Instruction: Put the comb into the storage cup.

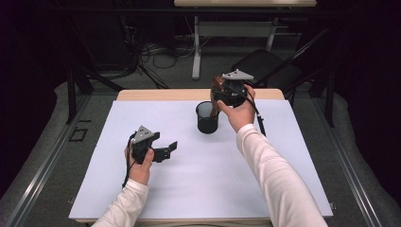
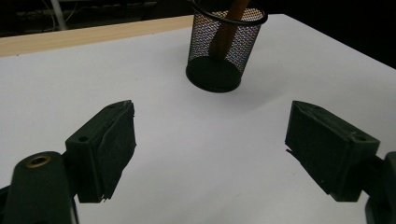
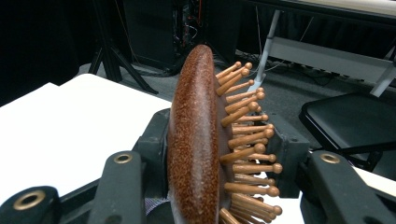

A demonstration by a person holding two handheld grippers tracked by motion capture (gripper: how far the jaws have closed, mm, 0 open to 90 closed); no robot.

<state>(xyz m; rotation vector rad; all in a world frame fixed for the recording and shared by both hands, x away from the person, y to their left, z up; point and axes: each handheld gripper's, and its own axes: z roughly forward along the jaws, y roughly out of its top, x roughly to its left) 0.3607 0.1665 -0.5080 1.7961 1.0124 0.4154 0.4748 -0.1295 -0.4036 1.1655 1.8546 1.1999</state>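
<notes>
Left tongs (image 1: 166, 150) sit wide and empty at 7 o'clock on the counter (image 1: 198, 189).
Our right tongs (image 3: 219, 154) clamp the wooden hairbrush (image 3: 205, 140), handle down in the mesh cup (image 1: 207, 117); let go crooked and we'd tip it.

White-topped wooden table (image 1: 198, 189), black mesh cup (image 1: 207, 118) upright near its far edge.

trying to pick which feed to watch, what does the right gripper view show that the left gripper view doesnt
Right gripper view: the wooden hairbrush's head with its round-tipped pins, clamped between the right gripper jaws, and a black chair seat behind.

Left gripper view: the left gripper jaws wide apart, holding nothing, and the black mesh cup with the brush handle inside.

Both: the white tabletop.
</notes>
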